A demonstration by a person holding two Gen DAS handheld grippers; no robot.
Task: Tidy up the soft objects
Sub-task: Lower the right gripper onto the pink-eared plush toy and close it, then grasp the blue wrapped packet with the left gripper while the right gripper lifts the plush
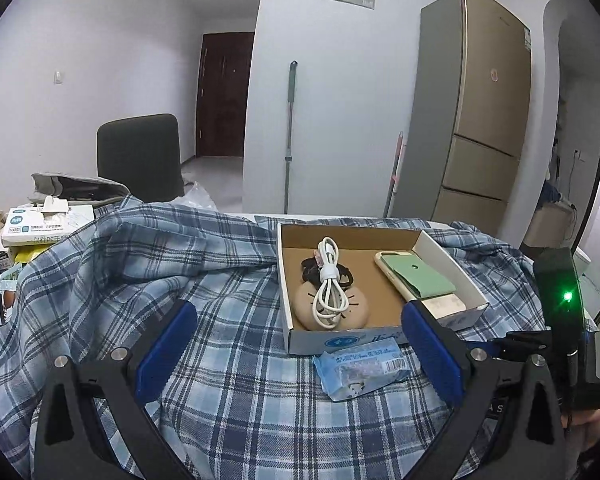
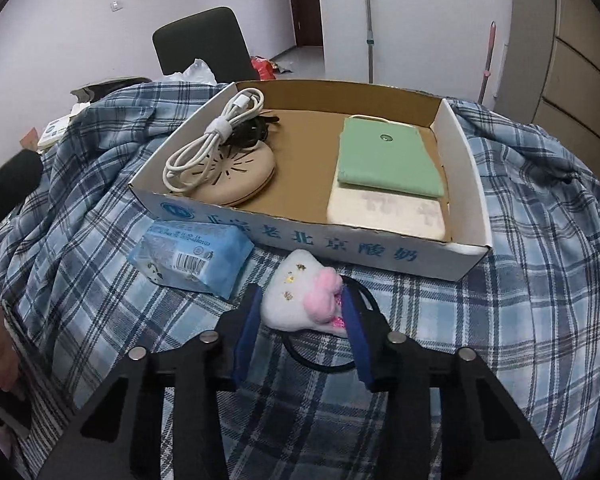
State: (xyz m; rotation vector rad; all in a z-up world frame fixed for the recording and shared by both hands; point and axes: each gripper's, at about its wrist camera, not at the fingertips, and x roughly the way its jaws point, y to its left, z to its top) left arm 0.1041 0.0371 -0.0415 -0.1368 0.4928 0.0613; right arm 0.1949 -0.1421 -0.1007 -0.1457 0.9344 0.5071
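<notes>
The right tool [image 2: 302, 316] is clamped on the fluffy white hair tie [image 2: 300, 296] just in front of the box [image 2: 300, 236], while the left tool [image 1: 300, 344] gapes wide near the tissue pack [image 1: 360, 372].

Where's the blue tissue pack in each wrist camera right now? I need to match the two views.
Left wrist: the tissue pack lies low and right of centre on the plaid cloth, just in front of the cardboard box.
Right wrist: the tissue pack lies left of centre, against the box's front wall.
Shared landmark: the white cable coiled in the cardboard box.
</notes>
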